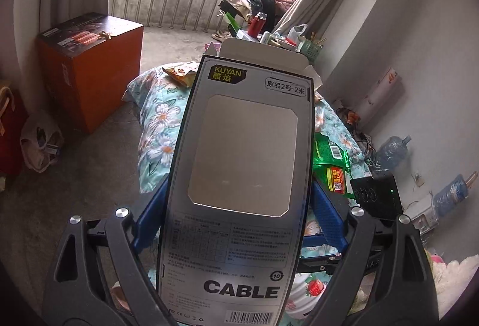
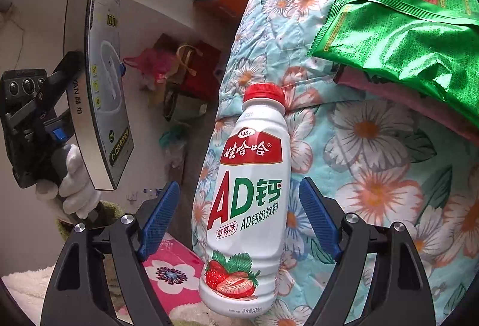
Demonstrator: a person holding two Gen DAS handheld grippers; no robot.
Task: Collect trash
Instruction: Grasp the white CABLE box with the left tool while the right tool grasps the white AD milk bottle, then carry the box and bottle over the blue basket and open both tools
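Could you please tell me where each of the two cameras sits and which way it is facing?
Left wrist: on the left gripper, facing the balcony across the floral quilt; its fingers clamp a cable box.
Right wrist: on the right gripper, facing the quilt; open fingers flank a milk bottle; gloved left hand visible.
Shared: cable box, quilt, green wrappers.

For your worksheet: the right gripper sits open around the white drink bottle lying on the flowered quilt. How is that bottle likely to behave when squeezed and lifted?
The bottle is round and smooth, so it may roll on the soft quilt or slip between the right gripper's pads. Its red cap is on; the opaque plastic hides its fill, so weight is uncertain. It probably dents rather than breaks.
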